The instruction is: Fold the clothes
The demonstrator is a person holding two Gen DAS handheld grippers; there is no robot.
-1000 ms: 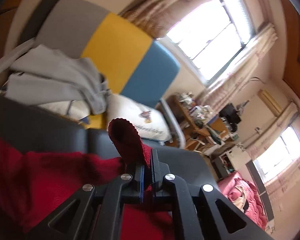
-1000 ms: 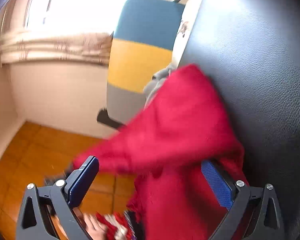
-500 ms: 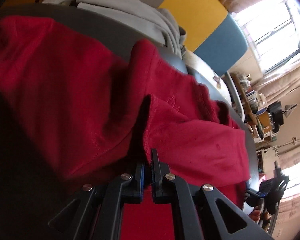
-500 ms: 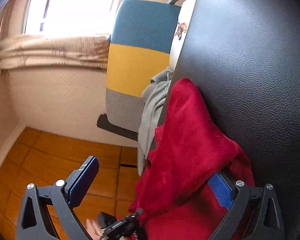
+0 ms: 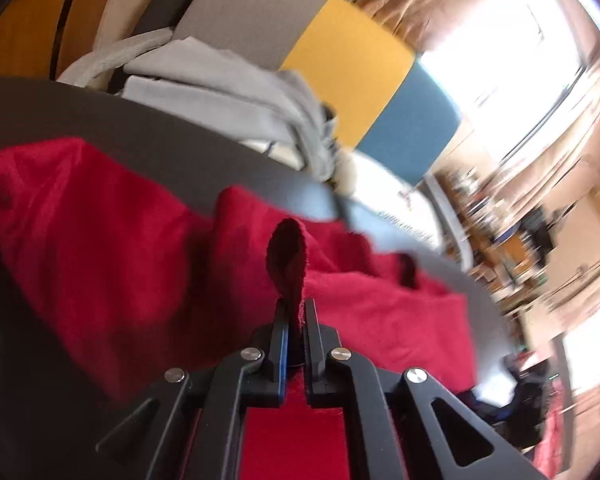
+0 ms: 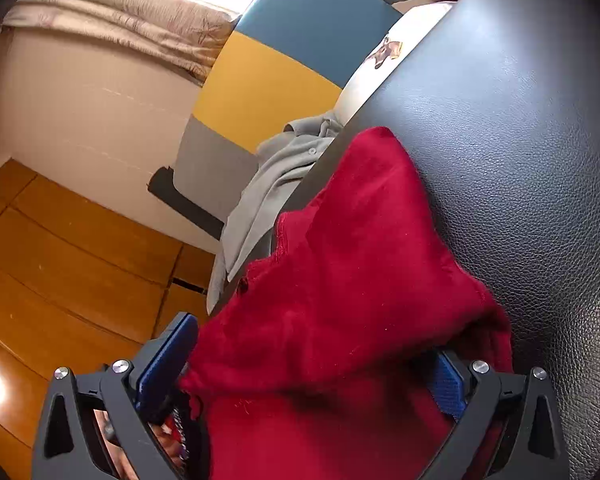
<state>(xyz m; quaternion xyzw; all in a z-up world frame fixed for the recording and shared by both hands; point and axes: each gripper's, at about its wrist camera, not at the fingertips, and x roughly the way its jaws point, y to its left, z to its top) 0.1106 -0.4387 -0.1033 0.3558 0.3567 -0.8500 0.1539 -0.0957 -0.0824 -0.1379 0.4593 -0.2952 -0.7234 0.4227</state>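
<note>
Black leather table (image 6: 520, 128), red garment (image 6: 352, 264) draped over its near edge (soft, light, limp, likely to sag). Left gripper (image 5: 296, 312) clamped on a pinched hem fold. Right gripper (image 6: 312, 364) spread wide, cloth between, unpressed. Best taken at hems or corners.
</note>
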